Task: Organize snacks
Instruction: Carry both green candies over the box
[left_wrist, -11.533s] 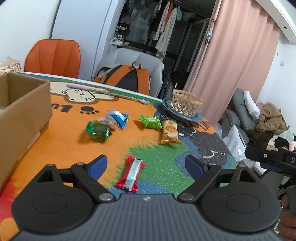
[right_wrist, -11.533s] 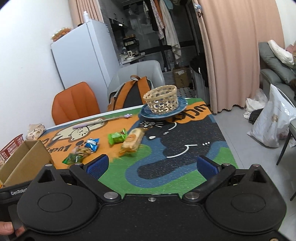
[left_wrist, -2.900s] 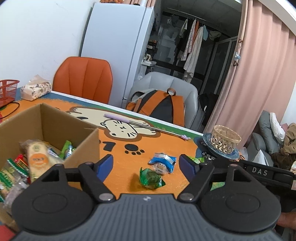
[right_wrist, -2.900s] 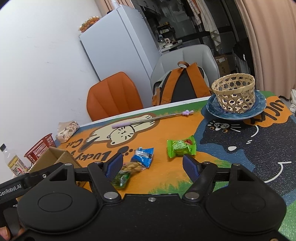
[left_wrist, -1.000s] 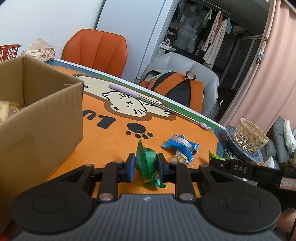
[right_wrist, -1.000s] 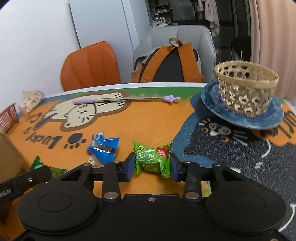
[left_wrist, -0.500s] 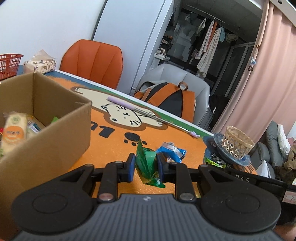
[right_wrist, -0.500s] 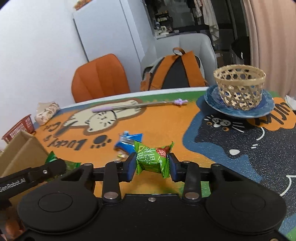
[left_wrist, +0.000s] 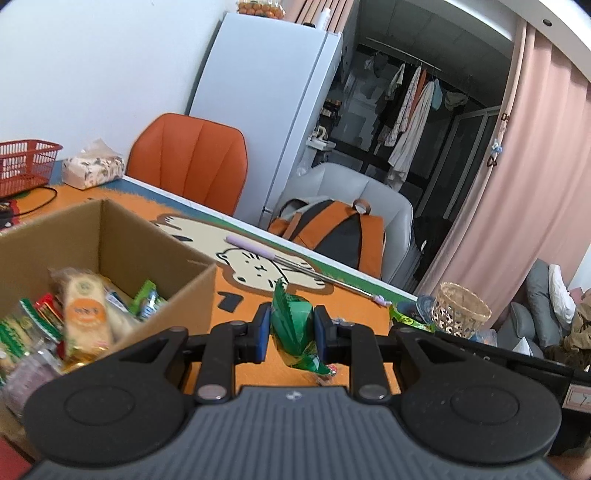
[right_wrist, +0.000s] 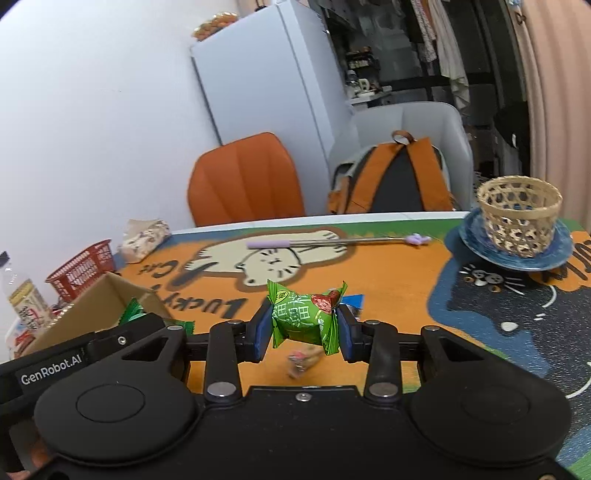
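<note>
**Both grippers lifted, each clamping a green snack**

Hidden/unclear: blue pack (right_wrist: 355, 300) is mostly behind the right gripper's fingers (right_wrist: 260, 334), only a corner shows. A small wrapped bit (right_wrist: 301, 360) under the right gripper is blurred, can't identify. In the left view the right gripper body covers the bench's near right side; only an edge of the light green snack (left_wrist: 410, 320) shows there. Box (left_wrist: 155, 251) contents are blurred at the left edge, cut off by the frame. Bottle (right_wrist: 27, 304) is partly cut at the left edge.

Left gripper (left_wrist: 289, 330): fingers nearly closed, pinching a dark green packet (left_wrist: 291, 325), which stands upright between the pads, off the bench. Right gripper (right_wrist: 303, 328): fingers narrowly apart, clamped on the light green snack (right_wrist: 304, 319), held sideways in the air.

Versus a second ago: both grips unchanged, same snacks. Both grippers sit higher; snacks are off the bench now. Left view now looks down into the box, with a beige-orange pack (left_wrist: 86, 317) and other snacks visible inside. Three seconds ago both sets of fingers were wide open and empty.

Surface/room: bench (right_wrist: 388, 266) has an orange cat-print mat, a purple-handled stick (right_wrist: 332, 242), a wicker basket (right_wrist: 519, 214) on a blue plate (right_wrist: 476, 245), a red basket (left_wrist: 26, 164), a tissue pack (left_wrist: 92, 170). Behind: orange chair (left_wrist: 188, 162), grey chair with backpack (left_wrist: 332, 232), fridge (left_wrist: 273, 103), pink curtain (left_wrist: 517, 203).
</note>
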